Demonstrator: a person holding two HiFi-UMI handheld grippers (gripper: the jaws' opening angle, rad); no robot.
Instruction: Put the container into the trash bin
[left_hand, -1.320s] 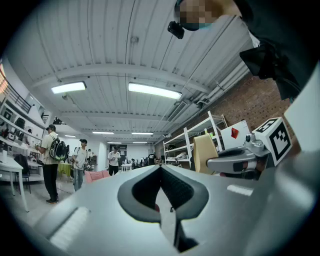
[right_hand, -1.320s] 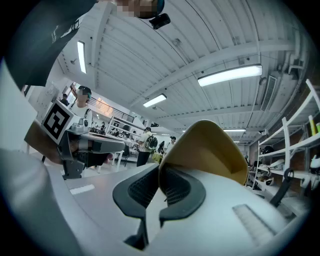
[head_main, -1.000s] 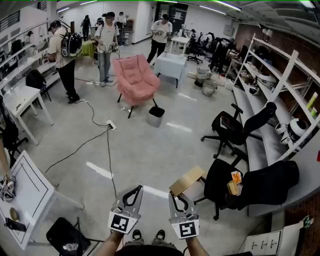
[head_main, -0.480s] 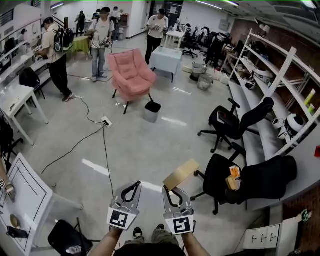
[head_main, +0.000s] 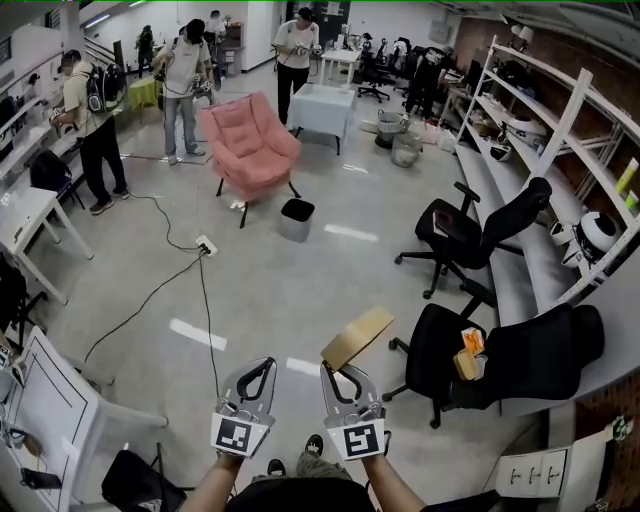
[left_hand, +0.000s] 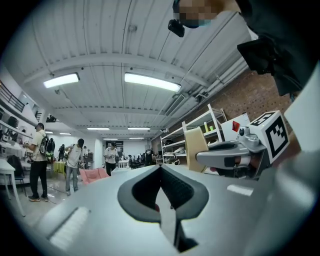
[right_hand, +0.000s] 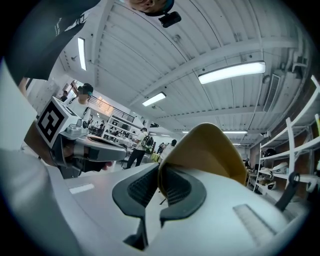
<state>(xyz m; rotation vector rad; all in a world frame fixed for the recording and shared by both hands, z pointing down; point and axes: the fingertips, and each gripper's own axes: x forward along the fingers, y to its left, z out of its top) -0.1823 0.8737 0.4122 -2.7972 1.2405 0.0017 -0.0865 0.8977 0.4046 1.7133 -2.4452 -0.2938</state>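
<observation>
Indoors, right hand-held gripper (head_main: 340, 370) clamps a tan container (head_main: 357, 337); left hand-held gripper (head_main: 262, 363) beside it clenched empty, trash bin (head_main: 296, 219) well ahead.

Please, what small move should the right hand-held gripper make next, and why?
Probably carry the container forward toward the trash bin. The right hand-held gripper is shut on the container, and the bin stands far ahead, beside the pink chair, so nothing can be dropped in yet.

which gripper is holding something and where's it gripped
The right gripper holds the tan container, its jaws pinching one edge. The left gripper holds nothing, its jaws together.
</observation>
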